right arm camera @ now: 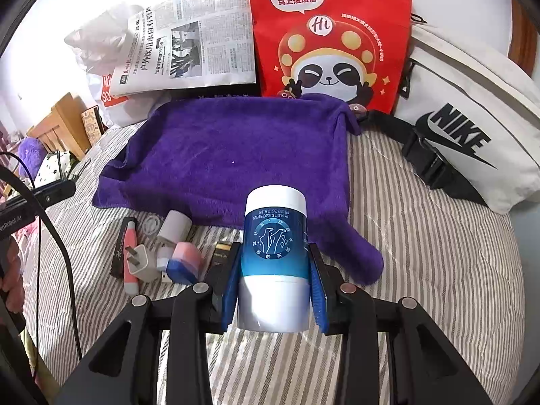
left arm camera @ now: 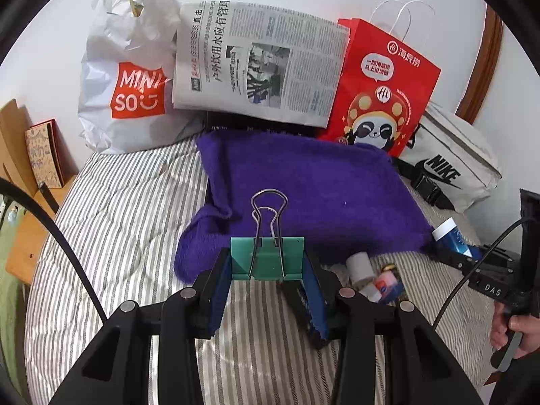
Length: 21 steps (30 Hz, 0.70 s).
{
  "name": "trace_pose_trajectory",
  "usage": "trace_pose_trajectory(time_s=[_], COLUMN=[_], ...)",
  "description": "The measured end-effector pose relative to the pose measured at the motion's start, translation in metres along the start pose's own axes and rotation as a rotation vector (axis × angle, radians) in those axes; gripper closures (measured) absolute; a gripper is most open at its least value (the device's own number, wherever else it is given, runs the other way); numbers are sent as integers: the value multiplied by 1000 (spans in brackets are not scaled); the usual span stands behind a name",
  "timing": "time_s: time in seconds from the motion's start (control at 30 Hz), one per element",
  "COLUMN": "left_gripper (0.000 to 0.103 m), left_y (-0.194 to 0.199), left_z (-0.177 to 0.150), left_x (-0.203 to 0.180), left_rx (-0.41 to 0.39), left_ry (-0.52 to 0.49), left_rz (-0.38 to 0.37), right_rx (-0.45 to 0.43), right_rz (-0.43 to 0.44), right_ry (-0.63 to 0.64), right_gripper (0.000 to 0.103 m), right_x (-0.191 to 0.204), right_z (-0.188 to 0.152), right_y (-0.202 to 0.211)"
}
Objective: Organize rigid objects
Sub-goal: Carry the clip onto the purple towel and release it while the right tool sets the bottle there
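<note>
1. The left tongs (left arm camera: 267, 266) are clamped on a green binder clip (left arm camera: 266, 258), pads pressing its two sides, its wire handles (left arm camera: 269, 216) pointing away from the camera toward the purple towel (left arm camera: 303, 182)
2. The right tongs (right arm camera: 274, 270) grip a blue and white bottle (right arm camera: 275, 256) around its middle; the bottle lies along the fingers with its white cap (right arm camera: 275, 199) pointing forward, over the near edge of the towel
3. The towel lies spread on the striped bed (right arm camera: 422, 236), one corner trailing toward the right tongs
4. Just left of the held bottle, a small pile rests on the bed beside the towel's front edge: a white plug (right arm camera: 141, 260), a pink pen (right arm camera: 130, 263), a pink and blue eraser (right arm camera: 184, 260), a small white bottle (right arm camera: 173, 226) and a black and gold item (right arm camera: 221, 253) that is partly hidden behind the tongs
5. In the left wrist view the same pile shows to the right of the clip, with the small white bottle (left arm camera: 360, 266) and the eraser (left arm camera: 388, 285) touching
6. Behind the towel, propped against the wall, stand a white shopping bag (left arm camera: 128, 84), a folded newspaper (left arm camera: 256, 64) and a red paper bag (left arm camera: 381, 91); a white waist bag (right arm camera: 472, 128) lies to the right of the red one
7. The person's right hand (left arm camera: 513, 330) shows at the right edge of the left wrist view, holding the other gripper's handle
</note>
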<state>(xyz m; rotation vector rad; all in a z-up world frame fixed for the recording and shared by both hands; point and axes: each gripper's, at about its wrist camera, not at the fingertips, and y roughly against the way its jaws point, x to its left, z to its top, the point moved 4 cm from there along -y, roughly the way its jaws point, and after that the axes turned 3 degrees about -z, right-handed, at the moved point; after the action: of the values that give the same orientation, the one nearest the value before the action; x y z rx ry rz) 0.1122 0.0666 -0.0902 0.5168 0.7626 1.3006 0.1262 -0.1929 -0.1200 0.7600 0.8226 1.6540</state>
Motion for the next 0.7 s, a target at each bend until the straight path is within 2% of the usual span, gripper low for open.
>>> trace_pose_trajectory(time_s=[0.43,0.7], left_gripper=[64,64], left_y=[-24,-40], left_z=[29,41], left_x=[-4,-3], left_rx=[-2,2], left_ry=[-17,-29], left_rz=[-32,-25], right_rx=[-5,0], right_rz=[-7,-15], right_ry=[-19,-32], right_gripper=[66,67], right_x=[-6,-11], right_z=[23,33], right_y=[-15,-26])
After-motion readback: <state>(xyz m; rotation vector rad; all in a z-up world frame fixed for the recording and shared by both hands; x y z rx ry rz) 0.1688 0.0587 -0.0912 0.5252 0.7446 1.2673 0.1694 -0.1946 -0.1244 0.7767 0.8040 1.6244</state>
